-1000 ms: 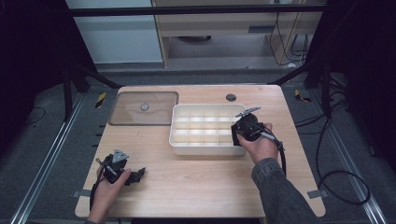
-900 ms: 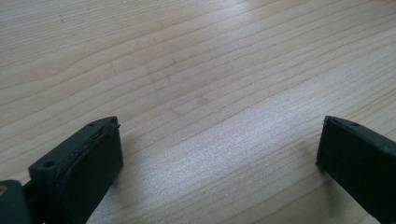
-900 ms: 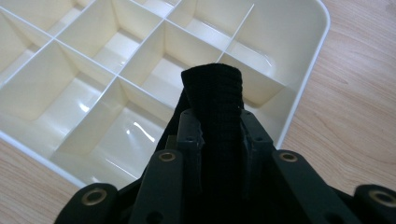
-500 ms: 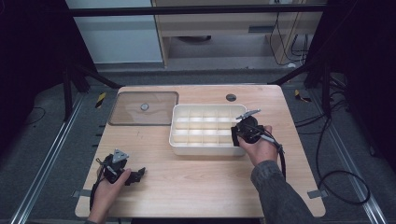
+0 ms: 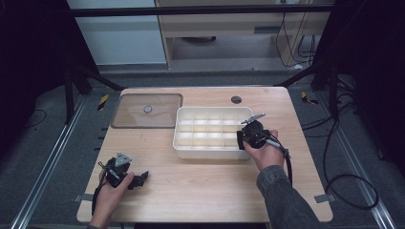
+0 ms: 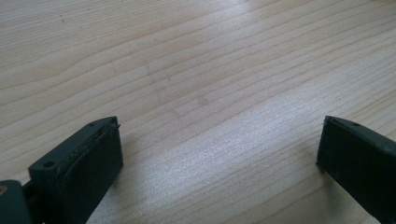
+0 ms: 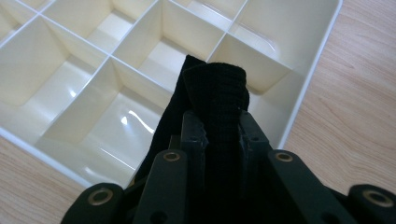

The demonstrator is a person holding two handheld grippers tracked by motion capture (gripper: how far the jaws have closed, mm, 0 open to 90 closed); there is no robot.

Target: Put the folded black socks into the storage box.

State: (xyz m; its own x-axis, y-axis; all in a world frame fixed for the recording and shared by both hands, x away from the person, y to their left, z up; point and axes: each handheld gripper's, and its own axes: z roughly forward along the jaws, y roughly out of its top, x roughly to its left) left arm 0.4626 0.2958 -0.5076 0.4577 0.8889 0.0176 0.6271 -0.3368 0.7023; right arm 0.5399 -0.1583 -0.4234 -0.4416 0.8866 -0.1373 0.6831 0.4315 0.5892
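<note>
One item held: black ribbed fabric piece (image 7: 219,107), rolled/folded, pinched between the right gripper (image 7: 223,135) jaws, pads pressing both sides.
Item location: over the near right corner of the white divided tray (image 5: 210,151), above a corner compartment; can't tell if it touches the tray floor.
Item axis: long axis runs along the jaws, free end pointing away from the hand into the tray; in high view that is toward the table's left.
Right jaws: have just been closing a little, fabric between them, clamped.
Tray contents: compartments seen in right gripper view all bare, glossy floors; grid of small cells.
Tray position: mid table, right of the clear lid (image 5: 147,110), which lies flat at the far left w/ a round knob in its centre.
Left gripper (image 5: 138,180): low over the table (image 5: 200,186) near the front left corner, well apart from tray; jaws spread wide, bare wood between them.
Hard to see: fabric's lower part hidden behind jaw hardware; in high view the fabric is lost against the black right gripper (image 5: 246,138). Tray's far-left cells cut off in right gripper view.
Other: small dark round spot (image 5: 236,99) on far table edge, unclear what.
</note>
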